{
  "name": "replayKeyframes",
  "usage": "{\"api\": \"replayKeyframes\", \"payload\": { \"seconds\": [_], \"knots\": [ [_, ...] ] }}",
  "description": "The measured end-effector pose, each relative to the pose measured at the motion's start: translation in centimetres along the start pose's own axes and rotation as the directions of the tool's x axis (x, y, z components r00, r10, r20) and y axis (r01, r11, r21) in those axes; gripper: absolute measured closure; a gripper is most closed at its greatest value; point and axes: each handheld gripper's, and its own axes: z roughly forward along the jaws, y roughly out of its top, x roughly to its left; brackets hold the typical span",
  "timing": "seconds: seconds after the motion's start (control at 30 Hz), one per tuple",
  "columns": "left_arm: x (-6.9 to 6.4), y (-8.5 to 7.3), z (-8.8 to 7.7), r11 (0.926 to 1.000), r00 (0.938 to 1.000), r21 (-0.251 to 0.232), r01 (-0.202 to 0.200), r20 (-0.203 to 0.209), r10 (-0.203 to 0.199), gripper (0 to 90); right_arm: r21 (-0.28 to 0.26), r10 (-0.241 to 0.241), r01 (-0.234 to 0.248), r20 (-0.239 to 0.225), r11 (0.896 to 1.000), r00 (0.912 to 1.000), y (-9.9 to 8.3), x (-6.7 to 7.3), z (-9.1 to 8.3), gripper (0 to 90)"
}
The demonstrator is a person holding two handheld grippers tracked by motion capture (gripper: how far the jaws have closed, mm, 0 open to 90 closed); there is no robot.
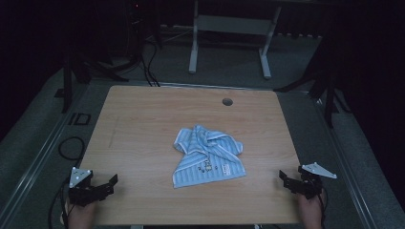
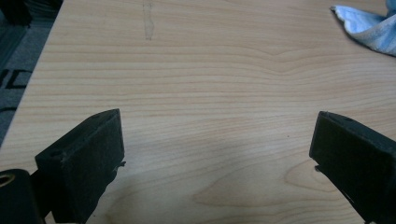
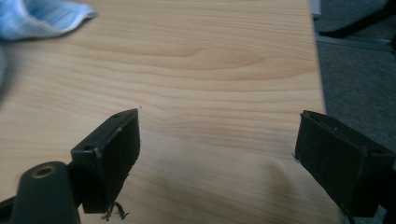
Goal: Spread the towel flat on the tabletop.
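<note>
1. Nearest the camera, the left tongs (image 1: 107,183) and the right tongs (image 1: 286,177) rest at the near corners of the desk (image 1: 143,119); both stand wide open with nothing between the jaws, as each gripper view shows bare wood between the black pads.
2. The towel (image 1: 208,155) lies crumpled near the middle of the desk, well apart from both tongs; its far part is bunched into folds, its near part lies flatter.
3. It looks like light, soft terry cloth, pale blue with fine stripes, a white hem and a small printed patch; it should sag and drape when lifted, not slip.
4. Best hold, I judge: the two near corners along the hemmed edge, one per tongs; a pinch in the bunched middle would only lift a lump.
5. The desk is smooth, pale wood-grain laminate with a round cable hole (image 1: 227,101) at the far side.
</note>
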Motion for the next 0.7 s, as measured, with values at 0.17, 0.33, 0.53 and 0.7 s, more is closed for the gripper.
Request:
{"api": "replayKeyframes", "payload": {
  "seconds": [0.17,0.33,0.53,0.7],
  "knots": [
    [0.1,0.0,0.1,0.9999,0.9999,0.015,0.004,0.011,-0.005,2.7,0.024,-0.004,0.005,-0.050,1.000,0.9988,0.1,-0.1,0.3,13.4],
    [0.0,0.2,0.0,0.9994,0.9998,0.034,0.008,0.018,-0.009,2.8,0.061,-0.035,0.040,-0.079,0.997,0.9963,0.3,0.2,0.7,13.6],
    [-0.7,0.7,0.8,0.9956,0.9994,0.089,-0.031,0.019,0.030,2.9,0.122,-0.079,0.097,-0.142,0.988,0.9867,0.9,1.0,1.4,13.6],
    [-1.8,2.1,1.5,0.9827,0.9937,0.173,-0.064,0.102,0.047,2.9,0.150,-0.100,0.133,-0.211,0.980,0.9724,1.8,1.8,1.7,13.6]
  ]
}}
